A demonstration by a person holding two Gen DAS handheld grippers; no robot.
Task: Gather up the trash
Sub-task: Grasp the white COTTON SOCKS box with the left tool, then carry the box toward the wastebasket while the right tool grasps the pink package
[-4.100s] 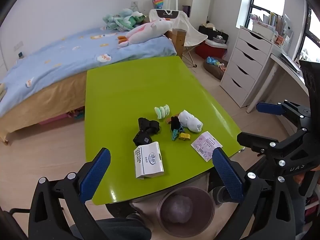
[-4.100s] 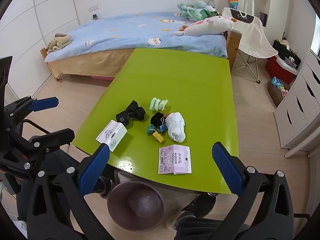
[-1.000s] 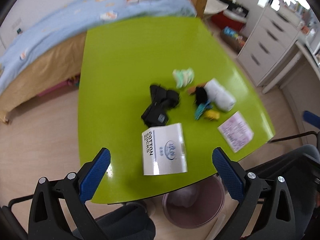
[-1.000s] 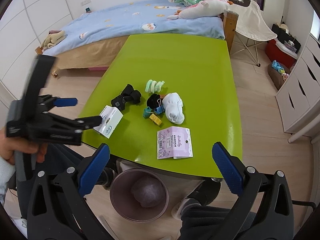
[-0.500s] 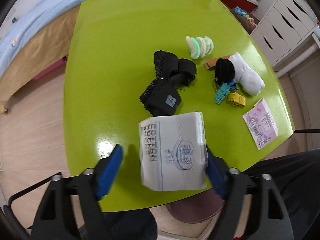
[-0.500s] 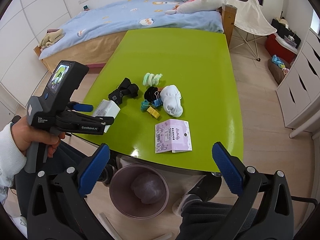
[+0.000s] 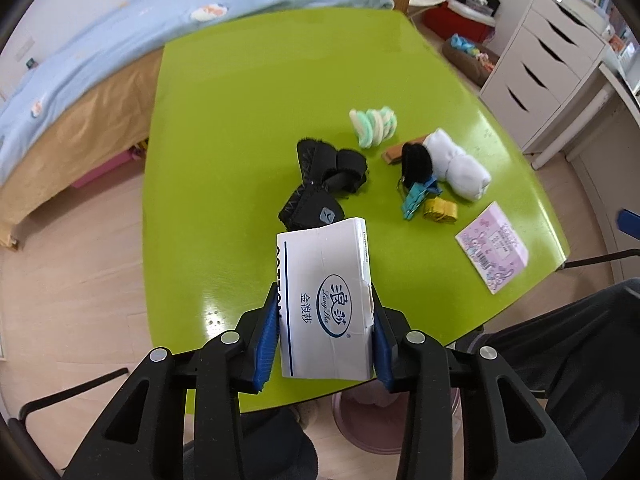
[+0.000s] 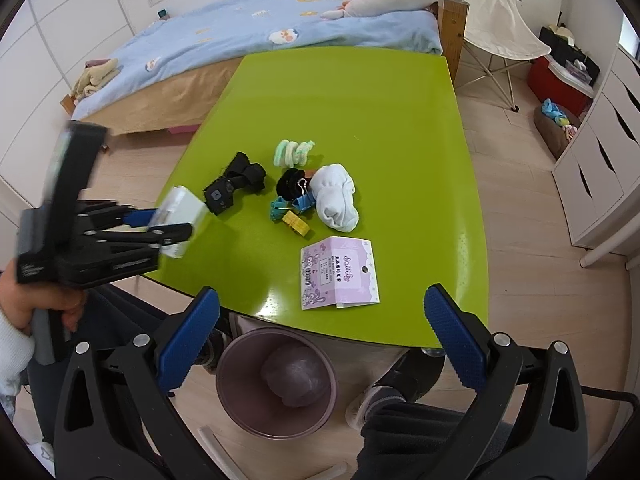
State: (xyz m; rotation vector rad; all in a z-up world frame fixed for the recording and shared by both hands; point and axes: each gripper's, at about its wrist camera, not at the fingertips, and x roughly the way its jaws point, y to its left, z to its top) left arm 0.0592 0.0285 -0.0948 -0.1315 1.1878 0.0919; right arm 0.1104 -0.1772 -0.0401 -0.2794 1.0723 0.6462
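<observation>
The left gripper (image 7: 325, 340) was clamped, its blue-padded fingers (image 7: 267, 342) pressed against both sides of what it held, while the person's left hand (image 8: 24, 300) gripped its handle at the lower left of the right wrist view. The right gripper (image 8: 320, 336) hung spread wide apart, holding nothing.

Bright green table (image 8: 360, 92) has a little pile going: black straps (image 8: 236, 184), pastel scrunchie (image 8: 294, 152), white sock (image 8: 336, 196), binder clips (image 8: 290, 210), and a purple card (image 8: 340, 274). A mauve trash bin (image 8: 240, 380) sits on the wood floor (image 8: 520, 200) at its near edge.
</observation>
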